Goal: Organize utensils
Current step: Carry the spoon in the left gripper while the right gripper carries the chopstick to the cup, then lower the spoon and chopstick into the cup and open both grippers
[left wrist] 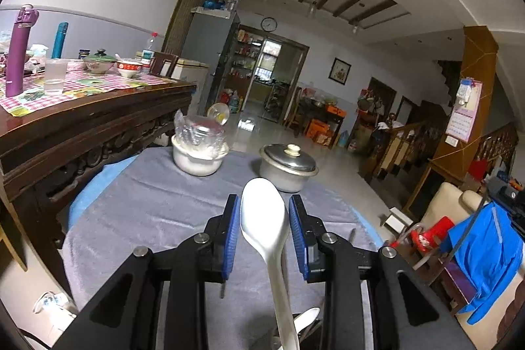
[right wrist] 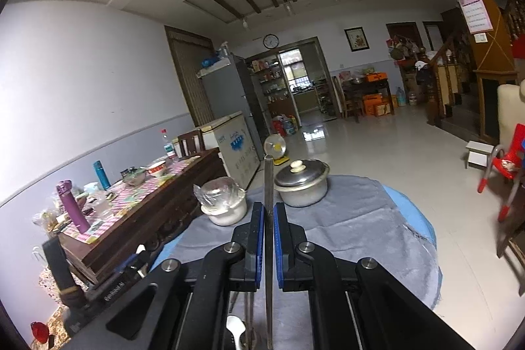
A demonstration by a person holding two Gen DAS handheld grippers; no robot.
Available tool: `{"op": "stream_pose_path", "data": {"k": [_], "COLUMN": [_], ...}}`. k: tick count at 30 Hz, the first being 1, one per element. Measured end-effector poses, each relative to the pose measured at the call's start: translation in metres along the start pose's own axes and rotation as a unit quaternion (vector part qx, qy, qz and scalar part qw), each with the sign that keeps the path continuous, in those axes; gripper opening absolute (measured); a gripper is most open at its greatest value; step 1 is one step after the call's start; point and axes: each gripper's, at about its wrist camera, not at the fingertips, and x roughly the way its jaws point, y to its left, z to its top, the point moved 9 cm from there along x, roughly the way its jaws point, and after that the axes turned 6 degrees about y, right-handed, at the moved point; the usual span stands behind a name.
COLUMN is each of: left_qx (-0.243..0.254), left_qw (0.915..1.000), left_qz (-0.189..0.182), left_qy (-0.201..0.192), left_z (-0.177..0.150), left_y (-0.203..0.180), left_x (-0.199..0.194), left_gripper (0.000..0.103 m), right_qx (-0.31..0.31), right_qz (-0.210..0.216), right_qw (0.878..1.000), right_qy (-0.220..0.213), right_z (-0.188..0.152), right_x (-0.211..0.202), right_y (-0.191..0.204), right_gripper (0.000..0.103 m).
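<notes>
White spoon (left wrist: 262,218) and thin grey metal utensil (right wrist: 269,235) both held aloft.

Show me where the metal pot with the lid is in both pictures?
Left wrist view: the metal pot sits on the grey cloth just right of centre, beyond the white spoon's tip.
Right wrist view: the pot sits just right of centre, beyond the gripper's fingers.
Shared landmark: the white pot holding crinkled plastic, to its left.

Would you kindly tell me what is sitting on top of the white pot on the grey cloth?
A clear glass lid wrapped in crumpled plastic sits on the white pot. What is inside the pot is covered and cannot be seen.
</notes>
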Motion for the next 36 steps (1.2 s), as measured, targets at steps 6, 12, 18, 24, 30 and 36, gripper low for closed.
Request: {"op": "stream_pose_path", "data": {"k": [6, 12, 18, 24, 30, 36], "left_qx": [0.011, 0.011, 0.017, 0.033, 0.030, -0.001], "left_qw": [0.9999, 0.9999, 0.9995, 0.9988, 0.9989, 0.9983], "left_qz": [-0.001, 0.000, 0.009, 0.005, -0.021, -0.049], "left_qy": [-0.007, -0.008, -0.027, -0.036, -0.029, -0.032], "left_z": [-0.004, -0.007, -0.012, -0.020, -0.030, -0.031], "left_y": [-0.006, -0.007, -0.014, -0.023, -0.024, -0.017], "left_x": [0.003, 0.005, 0.005, 0.012, 0.017, 0.021], "left_gripper": [0.031, 0.031, 0.031, 0.031, 0.032, 0.032], "right_qx": [-0.009, -0.017, -0.033, -0.045, -0.041, -0.022], "right_qz": [0.015, 0.019, 0.010, 0.004, -0.001, 0.008], "right_qw": [1.000, 0.999, 0.999, 0.997, 0.997, 0.996], "right_qy": [0.008, 0.027, 0.041, 0.058, 0.069, 0.084], "right_z": [-0.002, -0.015, -0.031, -0.047, -0.056, -0.065], "right_x": [0.006, 0.022, 0.041, 0.053, 0.060, 0.067], "right_y": [0.018, 0.031, 0.045, 0.050, 0.042, 0.036], "right_gripper": [0.007, 0.007, 0.007, 0.007, 0.007, 0.007]}}
